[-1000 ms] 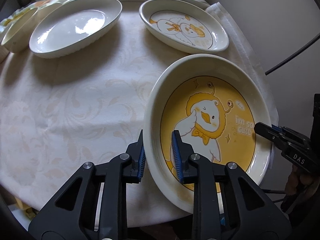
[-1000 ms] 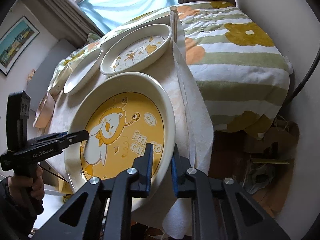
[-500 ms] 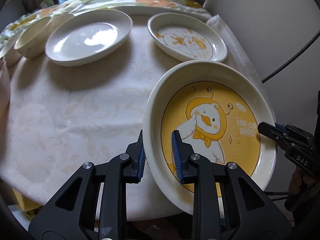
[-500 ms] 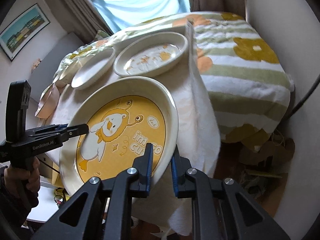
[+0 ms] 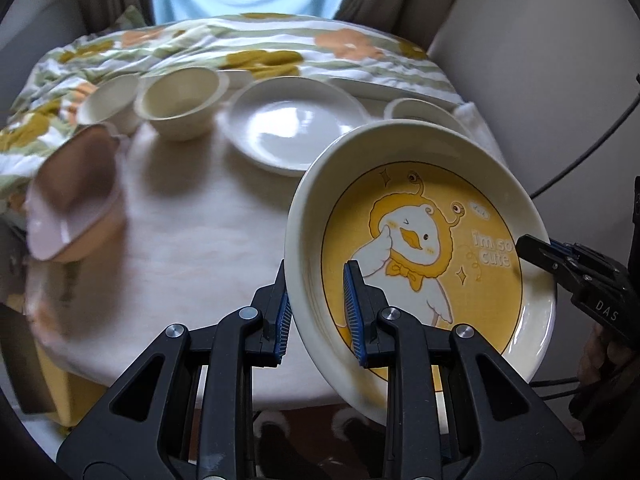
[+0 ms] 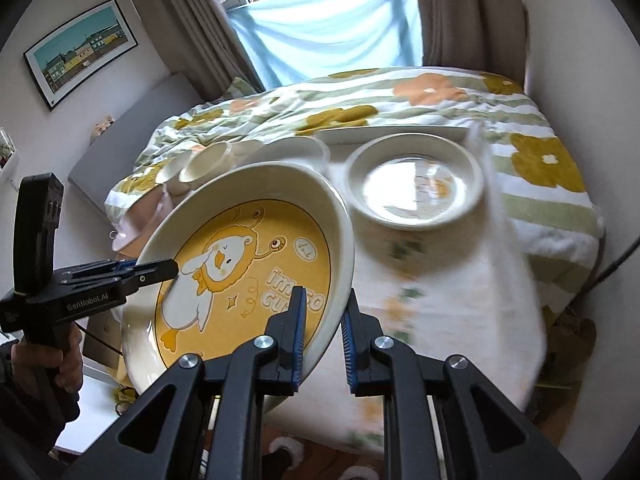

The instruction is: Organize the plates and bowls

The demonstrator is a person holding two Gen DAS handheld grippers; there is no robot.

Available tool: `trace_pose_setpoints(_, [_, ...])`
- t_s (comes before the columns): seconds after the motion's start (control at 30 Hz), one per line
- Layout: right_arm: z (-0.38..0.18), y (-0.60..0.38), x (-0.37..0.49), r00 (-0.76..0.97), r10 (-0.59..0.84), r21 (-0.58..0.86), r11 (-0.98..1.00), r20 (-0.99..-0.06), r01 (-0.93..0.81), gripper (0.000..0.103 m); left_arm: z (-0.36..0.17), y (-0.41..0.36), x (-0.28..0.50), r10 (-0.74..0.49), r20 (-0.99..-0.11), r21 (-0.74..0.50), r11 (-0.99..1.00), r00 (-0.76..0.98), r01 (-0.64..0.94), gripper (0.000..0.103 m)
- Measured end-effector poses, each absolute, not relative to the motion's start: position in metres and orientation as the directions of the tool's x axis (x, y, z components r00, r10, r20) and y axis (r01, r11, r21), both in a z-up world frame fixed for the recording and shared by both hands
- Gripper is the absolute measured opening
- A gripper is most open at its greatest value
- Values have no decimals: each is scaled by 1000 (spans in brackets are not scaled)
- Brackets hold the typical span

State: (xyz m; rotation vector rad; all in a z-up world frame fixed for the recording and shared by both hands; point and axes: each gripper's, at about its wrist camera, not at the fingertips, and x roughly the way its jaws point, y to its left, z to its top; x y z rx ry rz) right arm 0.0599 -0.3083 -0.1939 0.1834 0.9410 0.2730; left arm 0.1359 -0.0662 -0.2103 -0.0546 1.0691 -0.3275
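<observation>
Both tools, left point(image 5: 316, 312) and right point(image 6: 323, 334), clamp the duck plate point(image 5: 420, 248), now lifted off the tabletop point(image 5: 192, 240) for stacking.

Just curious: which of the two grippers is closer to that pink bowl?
Left. The left gripper grips the duck plate rim facing the pink bowl; the right gripper grips the opposite rim, farther away.

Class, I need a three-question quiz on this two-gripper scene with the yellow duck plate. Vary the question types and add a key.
1. True or false: the yellow duck plate lies flat on the table.
2. Which grippers clamp its rim? A) left only B) right only C) both
3. Fill in: the pink bowl lies tipped on its ____.

Key: 1 false, held tilted above the table. 2 C, left gripper and right gripper. 3 side.
</observation>
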Motion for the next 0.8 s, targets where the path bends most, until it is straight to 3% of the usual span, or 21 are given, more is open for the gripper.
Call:
trace_pose_setpoints(0.47, [-249,-178,97,474,365,328,931,-801,-162,15,-266,72,161,-231,-886,-172,969,401,179,22])
trace_pose_setpoints(0.8, [-277,-151,107,490,341,317,939,-802,-133,15,-304,96,173,-250,-885,-189,964,394,187,22])
